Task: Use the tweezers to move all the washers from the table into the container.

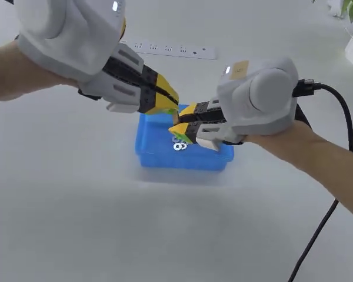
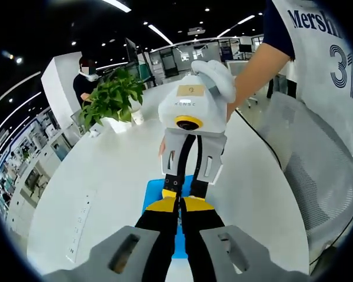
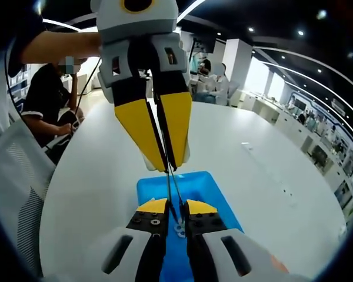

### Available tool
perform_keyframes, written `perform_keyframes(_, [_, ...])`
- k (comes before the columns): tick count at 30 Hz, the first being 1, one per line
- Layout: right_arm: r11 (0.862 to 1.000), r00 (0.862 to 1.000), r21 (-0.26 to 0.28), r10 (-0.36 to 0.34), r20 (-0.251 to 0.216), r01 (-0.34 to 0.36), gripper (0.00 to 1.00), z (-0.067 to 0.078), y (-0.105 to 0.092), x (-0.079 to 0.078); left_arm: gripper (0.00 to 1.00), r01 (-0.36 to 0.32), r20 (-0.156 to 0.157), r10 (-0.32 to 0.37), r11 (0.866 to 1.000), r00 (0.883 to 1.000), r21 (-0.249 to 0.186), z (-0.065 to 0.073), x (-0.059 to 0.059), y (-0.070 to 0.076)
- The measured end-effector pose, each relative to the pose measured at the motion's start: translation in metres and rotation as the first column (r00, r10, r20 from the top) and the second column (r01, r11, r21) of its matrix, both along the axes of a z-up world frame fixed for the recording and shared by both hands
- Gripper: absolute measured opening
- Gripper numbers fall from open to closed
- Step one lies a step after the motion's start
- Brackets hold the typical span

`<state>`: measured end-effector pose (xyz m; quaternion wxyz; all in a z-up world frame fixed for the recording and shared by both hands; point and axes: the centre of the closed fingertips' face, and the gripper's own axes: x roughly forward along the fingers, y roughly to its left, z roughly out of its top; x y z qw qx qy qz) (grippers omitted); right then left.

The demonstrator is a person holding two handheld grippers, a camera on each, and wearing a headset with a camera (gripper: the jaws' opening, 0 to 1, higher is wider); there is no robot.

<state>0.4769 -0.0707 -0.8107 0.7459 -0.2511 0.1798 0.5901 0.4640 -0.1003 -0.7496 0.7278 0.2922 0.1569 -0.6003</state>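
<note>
Two hand-held grippers are meeting nose to nose above a blue container [image 1: 165, 161], which is sitting near the middle of a white table [image 1: 76, 205].

The left gripper [image 1: 167, 100] is reaching in from the upper left of the head view. Its yellow-tipped jaws are clenched on the upper part of the tweezers [image 3: 172, 182]. In the right gripper view the tweezers are running as two thin dark legs from those jaws down toward the container.

The right gripper [image 1: 182, 126] is coming in from the right. Its jaws are drawn close together and are pressing on the lower legs of the tweezers from both sides. Whether the tips are pinching a washer is too small to tell.

A few silver washers [image 1: 179, 145] are lying on the container's floor, just under the right gripper's jaws.

A white power strip [image 1: 170, 50] is lying on the table beyond the container. A black cable [image 1: 335, 117] is trailing from the right gripper toward the bottom of the head view. A leafy plant [image 2: 112, 97] is standing at the table's far end.
</note>
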Motion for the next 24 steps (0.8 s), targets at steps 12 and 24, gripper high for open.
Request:
perform_keyframes(12, [0.999,0.997,-0.037,-0.018,-0.069,0.016,0.11,-0.031,-0.009,0.003,0.06,-0.003,-0.052,0.005,1.0,0.999,0.028,-0.029,0.008,-0.005])
perform_keyframes(24, [0.999,0.997,-0.024,-0.035,-0.073,0.034,0.12,-0.03,-0.009,0.004,0.05,0.01,-0.041,-0.009,0.999,0.999,0.041,-0.025,0.001,-0.011])
